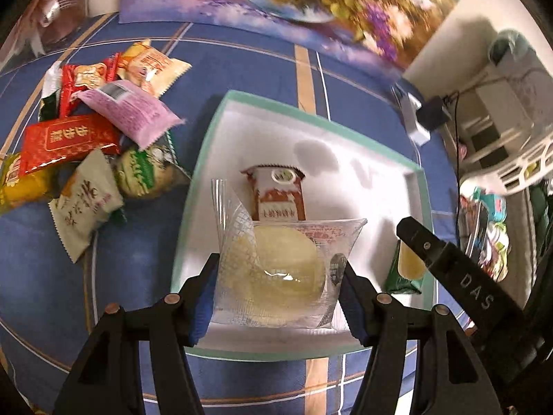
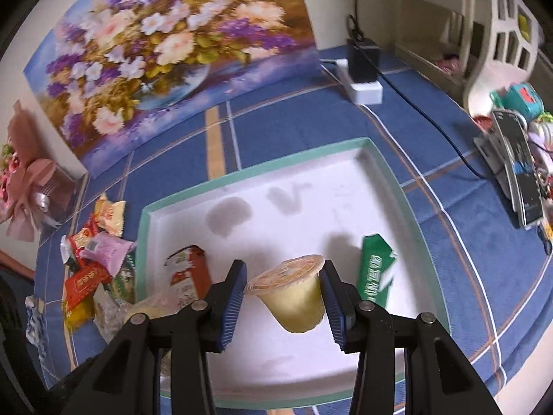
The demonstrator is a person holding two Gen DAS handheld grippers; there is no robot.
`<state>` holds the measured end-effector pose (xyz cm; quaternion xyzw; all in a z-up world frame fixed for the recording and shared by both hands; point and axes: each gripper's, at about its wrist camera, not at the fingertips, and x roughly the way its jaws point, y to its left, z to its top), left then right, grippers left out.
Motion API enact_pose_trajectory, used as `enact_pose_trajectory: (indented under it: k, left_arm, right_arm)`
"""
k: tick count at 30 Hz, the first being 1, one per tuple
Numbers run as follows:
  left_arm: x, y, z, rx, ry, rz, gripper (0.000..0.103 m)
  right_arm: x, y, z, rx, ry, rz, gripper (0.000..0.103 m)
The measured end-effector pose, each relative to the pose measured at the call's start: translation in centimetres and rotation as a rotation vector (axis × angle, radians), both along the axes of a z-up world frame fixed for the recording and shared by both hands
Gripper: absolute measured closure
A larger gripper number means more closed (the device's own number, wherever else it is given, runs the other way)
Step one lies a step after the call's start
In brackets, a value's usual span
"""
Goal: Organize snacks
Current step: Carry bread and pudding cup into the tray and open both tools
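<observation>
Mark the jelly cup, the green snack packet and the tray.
jelly cup (image 2: 293, 297): right wrist view, yellow body.
green snack packet (image 2: 375, 269): right wrist view, printed face.
tray (image 2: 345, 207): right wrist view, bare white floor.

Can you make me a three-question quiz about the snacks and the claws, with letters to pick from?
1. Where is the pile of loose snacks?
A. Inside the tray
B. On the blue tablecloth beside the tray
C. On the flower painting

2. What colour is the rim of the tray?
A. Teal green
B. Red
C. Black

3. What is the right claw doing?
A. Hanging open with nothing in it
B. Pinching the green packet
C. Holding a yellow jelly cup above the tray

Answers:
1 B: the packets lie heaped on the tablecloth, outside the tray's edge.
2 A: the white tray has a teal green border all round.
3 C: the jelly cup sits between its blue pads, while the green packet lies loose on the tray. The left claw holds a clear-wrapped pale cake.
</observation>
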<state>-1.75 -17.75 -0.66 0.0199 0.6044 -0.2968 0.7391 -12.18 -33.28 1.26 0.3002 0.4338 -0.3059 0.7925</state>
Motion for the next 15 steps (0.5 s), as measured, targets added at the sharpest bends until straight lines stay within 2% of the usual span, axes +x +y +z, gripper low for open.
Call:
enact_pose_trajectory:
  k: [7, 10, 15]
  left_arm:
    - [-0.6, -0.5, 0.3, 0.035, -0.017, -0.032, 0.035]
    - [-0.6, -0.3, 1.0, 0.013, -0.028, -0.034, 0.035]
    - [-0.4, 0.0, 1.7, 0.001, -0.051, -0.025, 0.034]
  right_arm:
    - [-0.3, -0.1, -0.7, 0.037, 0.031, -0.011, 0.056]
    - [-0.4, -0.1, -0.1, 0.023, 0.027, -0.014, 0.050]
    - [-0.6, -0.2, 0.5, 0.010, 0.014, -0.024, 0.050]
